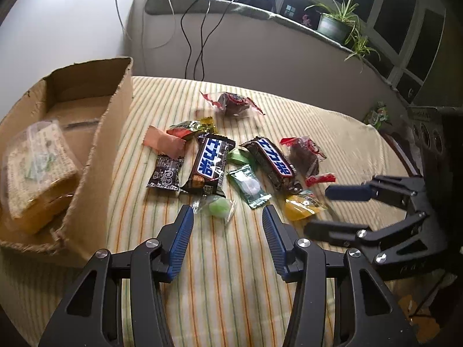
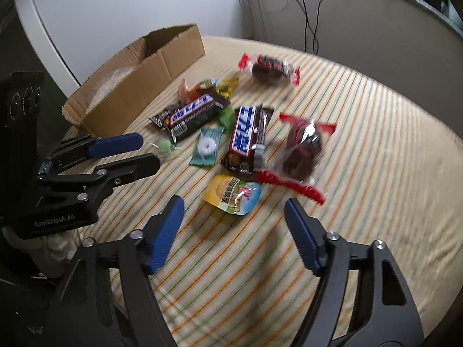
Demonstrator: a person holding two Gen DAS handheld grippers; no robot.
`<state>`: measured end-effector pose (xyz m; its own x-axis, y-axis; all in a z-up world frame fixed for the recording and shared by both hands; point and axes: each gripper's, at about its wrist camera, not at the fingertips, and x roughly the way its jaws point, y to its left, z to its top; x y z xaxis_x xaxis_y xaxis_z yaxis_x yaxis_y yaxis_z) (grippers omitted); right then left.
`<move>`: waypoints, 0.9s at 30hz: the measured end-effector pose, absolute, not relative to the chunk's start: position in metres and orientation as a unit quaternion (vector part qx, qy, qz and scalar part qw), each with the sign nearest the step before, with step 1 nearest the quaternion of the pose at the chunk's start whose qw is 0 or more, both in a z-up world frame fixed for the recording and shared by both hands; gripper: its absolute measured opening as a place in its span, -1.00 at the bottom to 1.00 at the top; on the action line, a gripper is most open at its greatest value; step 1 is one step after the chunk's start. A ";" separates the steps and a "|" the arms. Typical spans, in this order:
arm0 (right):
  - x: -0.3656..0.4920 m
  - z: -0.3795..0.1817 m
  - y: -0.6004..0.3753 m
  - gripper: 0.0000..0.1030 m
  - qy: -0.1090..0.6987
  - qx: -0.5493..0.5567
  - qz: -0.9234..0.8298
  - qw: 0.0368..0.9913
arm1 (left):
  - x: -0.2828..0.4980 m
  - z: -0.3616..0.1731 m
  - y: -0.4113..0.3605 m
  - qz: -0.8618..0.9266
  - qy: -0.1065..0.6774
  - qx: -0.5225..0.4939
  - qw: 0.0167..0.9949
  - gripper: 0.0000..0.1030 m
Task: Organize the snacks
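Note:
Several wrapped snacks lie on a striped cloth: two Snickers bars (image 1: 209, 164) (image 1: 270, 163), a green mint pack (image 1: 249, 186), a green candy (image 1: 217, 206), a yellow jelly cup (image 1: 301, 206) (image 2: 234, 196) and two red-wrapped brown cakes (image 1: 235, 103) (image 2: 302, 150). A cardboard box (image 1: 113, 133) (image 2: 139, 75) at the left holds a bagged sandwich (image 1: 34, 170). My left gripper (image 1: 228, 217) is open and empty, just short of the green candy. My right gripper (image 2: 234, 214) is open and empty, just short of the jelly cup.
A windowsill ledge (image 1: 246, 8) with cables, a white adapter and a potted plant (image 1: 335, 26) runs behind the table. The table's curved edge is at the right, with a small green packet (image 1: 376, 114) beside it.

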<state>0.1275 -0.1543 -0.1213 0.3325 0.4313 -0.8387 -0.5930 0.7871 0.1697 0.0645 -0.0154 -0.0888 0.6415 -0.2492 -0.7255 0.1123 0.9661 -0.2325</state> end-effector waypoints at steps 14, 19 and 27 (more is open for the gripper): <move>0.133 -0.132 -0.134 0.05 0.475 -0.108 0.297 0.821 | 0.082 -0.102 -0.013 -0.085 0.424 -0.078 0.898 -0.44; 0.132 -0.130 -0.137 -0.15 0.477 -0.108 0.294 0.821 | 0.080 -0.102 -0.014 -0.087 0.422 -0.073 0.900 -0.52; 0.124 -0.126 -0.138 -0.20 0.473 -0.108 0.295 0.823 | 0.074 -0.097 -0.014 -0.096 0.419 -0.078 0.900 -0.57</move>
